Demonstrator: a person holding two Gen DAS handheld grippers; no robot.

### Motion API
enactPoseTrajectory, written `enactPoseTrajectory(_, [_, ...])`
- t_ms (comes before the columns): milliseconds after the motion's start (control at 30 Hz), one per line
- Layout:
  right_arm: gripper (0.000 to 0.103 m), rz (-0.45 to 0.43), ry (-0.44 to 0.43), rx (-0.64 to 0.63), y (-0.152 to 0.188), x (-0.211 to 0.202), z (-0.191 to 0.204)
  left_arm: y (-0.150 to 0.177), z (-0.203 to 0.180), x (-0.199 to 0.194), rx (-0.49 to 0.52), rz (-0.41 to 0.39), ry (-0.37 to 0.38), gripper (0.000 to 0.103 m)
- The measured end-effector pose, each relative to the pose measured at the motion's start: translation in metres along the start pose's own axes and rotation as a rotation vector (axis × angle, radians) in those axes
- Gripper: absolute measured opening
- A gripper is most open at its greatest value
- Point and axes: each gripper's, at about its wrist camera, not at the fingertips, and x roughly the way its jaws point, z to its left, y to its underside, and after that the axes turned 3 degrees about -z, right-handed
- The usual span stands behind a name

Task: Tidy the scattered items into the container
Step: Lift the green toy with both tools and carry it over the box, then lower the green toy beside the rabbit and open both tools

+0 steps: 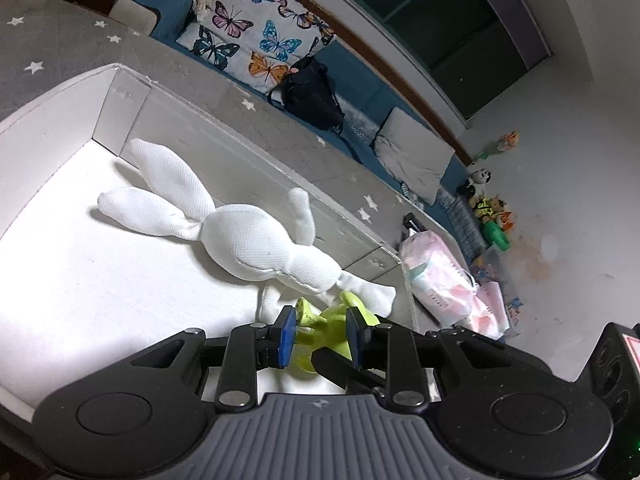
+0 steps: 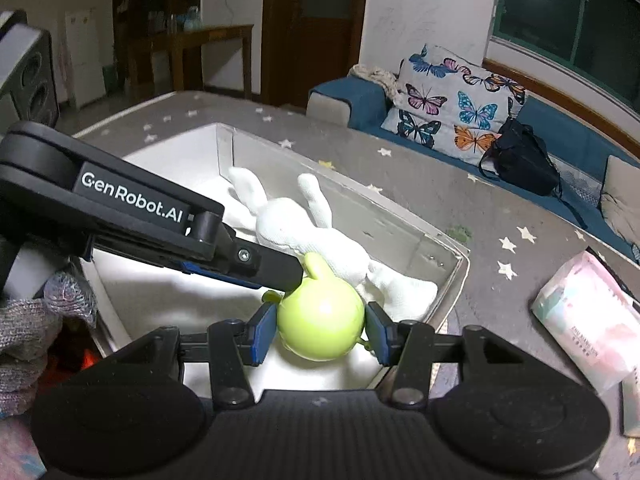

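Through the left wrist view, the left tool (image 1: pixel 322 334) pinches a green toy (image 1: pixel 334 322) between its blue pads inside the white container (image 1: pixel 56 120), just beside the white plush rabbit (image 1: pixel 248 240) lying on the container's floor; a tissue pack (image 1: pixel 436 276) sits outside on the star-patterned surface (image 1: pixel 52 48). Through the right wrist view, the right tool (image 2: pixel 320 330) has its pads against both sides of the green toy (image 2: pixel 320 320) over the container (image 2: pixel 452 280); the left tool (image 2: pixel 280 272) reaches in above it, touching the toy's top; the rabbit (image 2: pixel 304 228) lies behind.
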Motion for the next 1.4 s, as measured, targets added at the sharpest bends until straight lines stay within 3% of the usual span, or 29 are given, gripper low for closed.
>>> enactPoseTrajectory(400, [0.05, 0.042, 0.066, -0.107, -0.006, 0.016, 0.007, 0.003, -0.001, 0.004, 0.039, 0.005, -0.05, 0.029])
enactPoseTrajectory(767, [0.051, 0.033, 0.067, -0.099, -0.005, 0.012, 0.008, 0.006, -0.006, -0.003, 0.064, -0.008, -0.061, 0.029])
enactPoseTrajectory(900, [0.051, 0.002, 0.06, -0.08, -0.004, 0.003, 0.008, 0.007, -0.009, -0.013, 0.082, -0.023, -0.062, 0.029])
enactPoseTrajectory(967, [0.063, -0.018, 0.062, -0.076, -0.002, -0.005, 0.01, 0.008, -0.012, -0.02, 0.096, -0.035, -0.06, 0.029])
enactPoseTrajectory(1200, [0.066, -0.147, 0.051, -0.058, 0.006, -0.053, 0.024, 0.021, -0.025, -0.056, 0.154, -0.087, -0.053, 0.03])
enactPoseTrajectory(1400, [0.076, -0.212, 0.015, -0.016, 0.03, -0.091, 0.038, 0.038, -0.028, -0.085, 0.188, -0.121, -0.06, 0.031])
